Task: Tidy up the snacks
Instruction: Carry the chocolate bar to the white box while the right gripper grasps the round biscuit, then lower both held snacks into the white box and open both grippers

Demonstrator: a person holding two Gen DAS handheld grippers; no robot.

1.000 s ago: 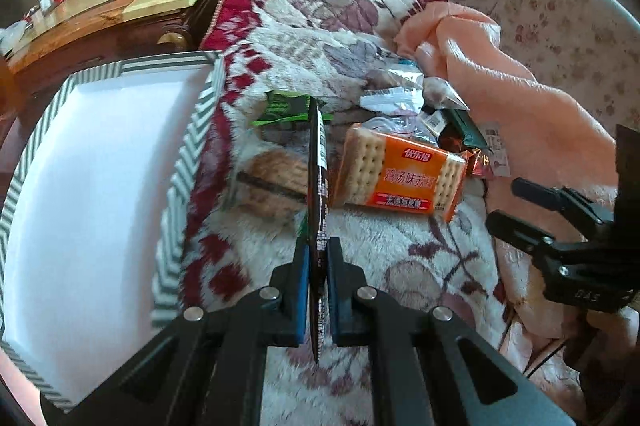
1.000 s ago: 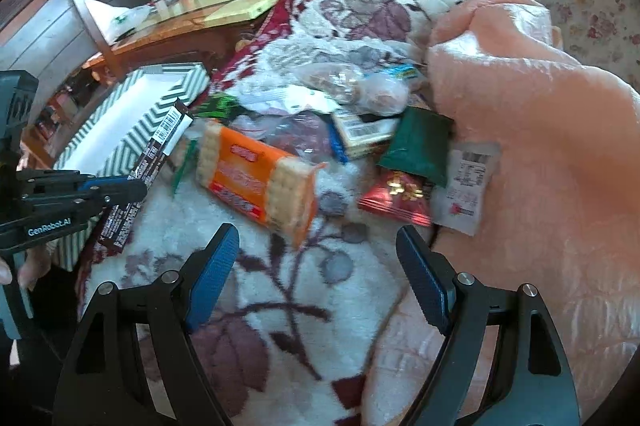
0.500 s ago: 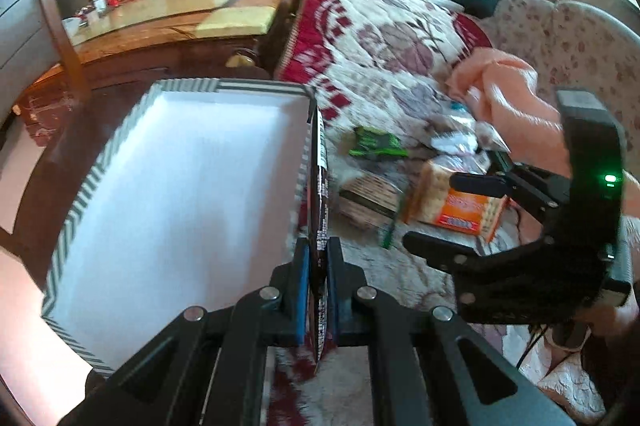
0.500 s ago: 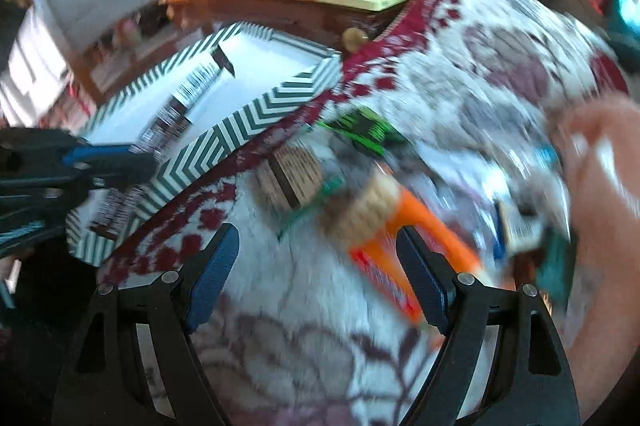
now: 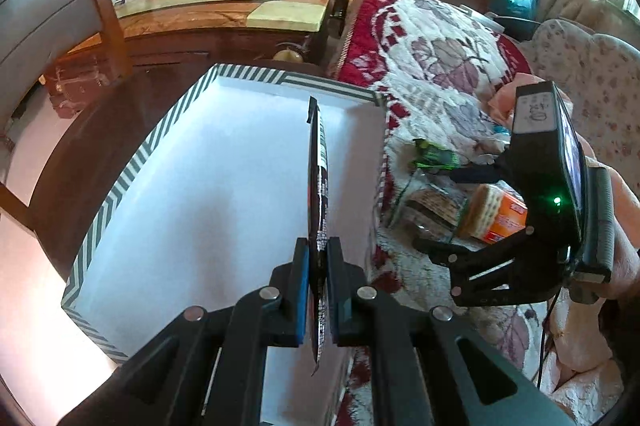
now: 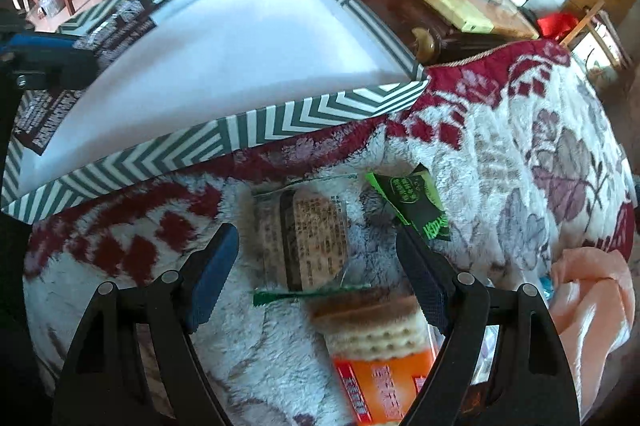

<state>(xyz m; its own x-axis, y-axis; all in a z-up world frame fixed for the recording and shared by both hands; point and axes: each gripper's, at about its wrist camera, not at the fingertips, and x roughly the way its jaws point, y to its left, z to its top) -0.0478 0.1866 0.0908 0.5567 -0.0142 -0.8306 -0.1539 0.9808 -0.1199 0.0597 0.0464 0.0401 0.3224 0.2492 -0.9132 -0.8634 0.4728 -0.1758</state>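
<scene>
**Left wrist view: flat packet clamped, box right underneath**

Nearest the lens: left gripper (image 5: pixel 318 266) clenched on a flat dark snack packet (image 5: pixel 318 186), held on edge, long axis running straight out along the fingers. Hanging over the white floor of the striped box (image 5: pixel 120 182), closer to its right wall than to the middle. No other snacks visible in the box. Probably just a let-go and the packet drops flat inside, though held on edge it could tip either way or lean against that wall.

Over on the right wrist view: right gripper (image 6: pixel 316 274) wide open, nothing between the pads, poised above a clear-wrapped cookie pack (image 6: pixel 308 242) lying on the fluffy floral blanket (image 6: pixel 520 154). Pack's long axis roughly in line with the fingers, so the pads close across the narrow width – looks like a decent line-up. Right hand clearly the nearer one for this pick; left busy over the box.

Just beside it: an orange cracker pack (image 6: pixel 384 366) almost under the right finger, touching or overlapping the cookie wrapper's edge – hard to tell which. A green sachet (image 6: pixel 416 206) a little further out. Risk of snagging the crackers on the close.

Further back: a peach cloth (image 6: pixel 592 290) off right, wooden cabinet (image 5: pixel 224 10) behind the box.
</scene>
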